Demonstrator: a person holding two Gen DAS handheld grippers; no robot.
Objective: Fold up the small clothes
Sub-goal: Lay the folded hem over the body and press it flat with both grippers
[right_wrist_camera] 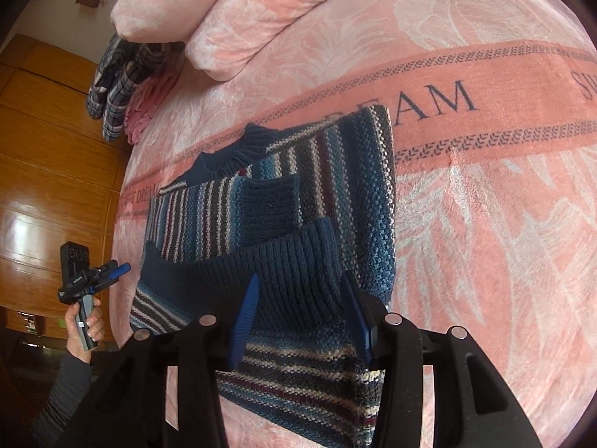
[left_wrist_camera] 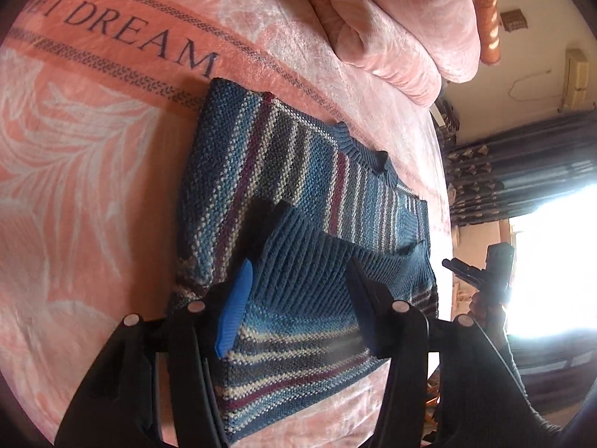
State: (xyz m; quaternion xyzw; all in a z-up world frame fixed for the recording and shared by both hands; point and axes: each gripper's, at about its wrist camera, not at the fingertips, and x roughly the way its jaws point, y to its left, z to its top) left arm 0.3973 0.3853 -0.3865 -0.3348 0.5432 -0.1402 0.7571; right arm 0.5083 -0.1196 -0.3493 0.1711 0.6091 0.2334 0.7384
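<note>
A small striped knit sweater [left_wrist_camera: 298,171] in blue, white and maroon lies folded on a pink blanket [left_wrist_camera: 93,186]. Its sleeves are turned inward, and the dark ribbed hem [right_wrist_camera: 261,268] is doubled over the body. My left gripper [left_wrist_camera: 298,291] is open and hovers over the near end of the sweater, with nothing pinched between its blue pads [left_wrist_camera: 235,310]. My right gripper [right_wrist_camera: 300,302] is also open, above the ribbed hem of the sweater [right_wrist_camera: 335,186]. Each view shows the other gripper held in a hand off the bed's edge: the right gripper [left_wrist_camera: 481,272] and the left gripper [right_wrist_camera: 93,276].
A rolled pink quilt [right_wrist_camera: 261,18] lies at the head of the blanket [right_wrist_camera: 485,242]. Plaid cloth [right_wrist_camera: 115,82] and a pink knit item [right_wrist_camera: 145,112] sit by the bed's edge. A wooden wardrobe [right_wrist_camera: 44,149] stands beyond it. Dark curtains [left_wrist_camera: 522,171] flank a bright window [left_wrist_camera: 552,261].
</note>
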